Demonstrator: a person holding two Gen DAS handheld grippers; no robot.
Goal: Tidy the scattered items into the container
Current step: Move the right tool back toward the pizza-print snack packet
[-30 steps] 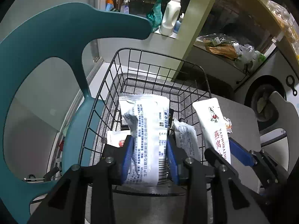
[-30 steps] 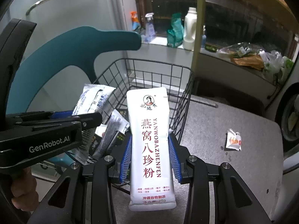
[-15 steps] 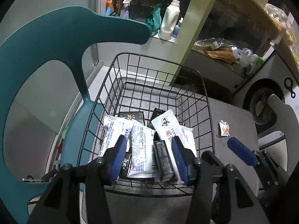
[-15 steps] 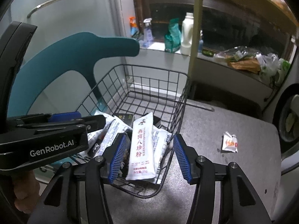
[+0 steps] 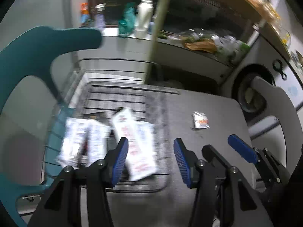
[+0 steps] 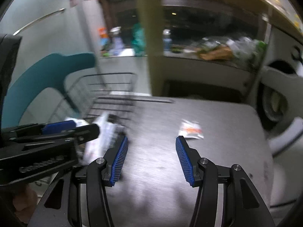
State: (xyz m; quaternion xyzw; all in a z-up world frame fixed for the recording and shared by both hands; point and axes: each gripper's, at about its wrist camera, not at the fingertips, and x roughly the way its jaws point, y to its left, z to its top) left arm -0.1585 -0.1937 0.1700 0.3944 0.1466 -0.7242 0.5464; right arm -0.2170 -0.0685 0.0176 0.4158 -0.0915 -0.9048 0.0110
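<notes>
Hovering right gripper (image 6: pixel 151 158): jaws apart, empty — small packet (image 6: pixel 190 130) on table (image 6: pixel 217 160) just ahead, slightly right
Left gripper (image 5: pixel 150 158): jaws apart, empty, by basket (image 5: pixel 161 186)
Sachets (image 5: pixel 136 141): inside basket

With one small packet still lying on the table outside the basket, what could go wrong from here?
1. The small packet lies flat on the grey table; the open right gripper may slide it along rather than pinch it.
2. Both views are blurred, so aim at the packet may be poor.
3. The left gripper hangs, open and empty, at the wire basket's near rim; it might knock the basket, where sachets already lie.
</notes>
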